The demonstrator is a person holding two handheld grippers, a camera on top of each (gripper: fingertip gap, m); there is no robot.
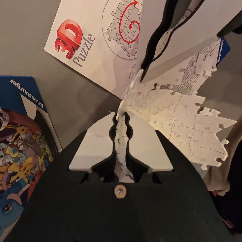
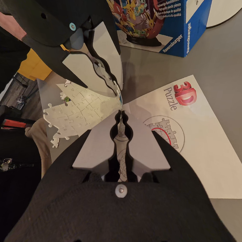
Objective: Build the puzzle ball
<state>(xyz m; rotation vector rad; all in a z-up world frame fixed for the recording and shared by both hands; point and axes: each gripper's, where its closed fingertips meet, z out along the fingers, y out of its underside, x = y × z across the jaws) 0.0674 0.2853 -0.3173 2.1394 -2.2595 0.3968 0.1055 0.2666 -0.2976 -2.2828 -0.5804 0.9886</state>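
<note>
Box: the blue puzzle box (image 1: 19, 131) stands far left on the grey table (image 1: 65, 91).
Left gripper: my left gripper (image 1: 120, 115) is clamped on the rim of the curved shell (image 1: 183, 124), white inner side up, held above the table edge.
Right gripper: my right gripper (image 2: 121, 112), jaws narrow, pinches what I take for one piece edge-on at the shell's rim, over the instruction sheet (image 2: 196, 144).
Risk: I judge a skewed push could pop joints or drop the shell off the edge.
</note>
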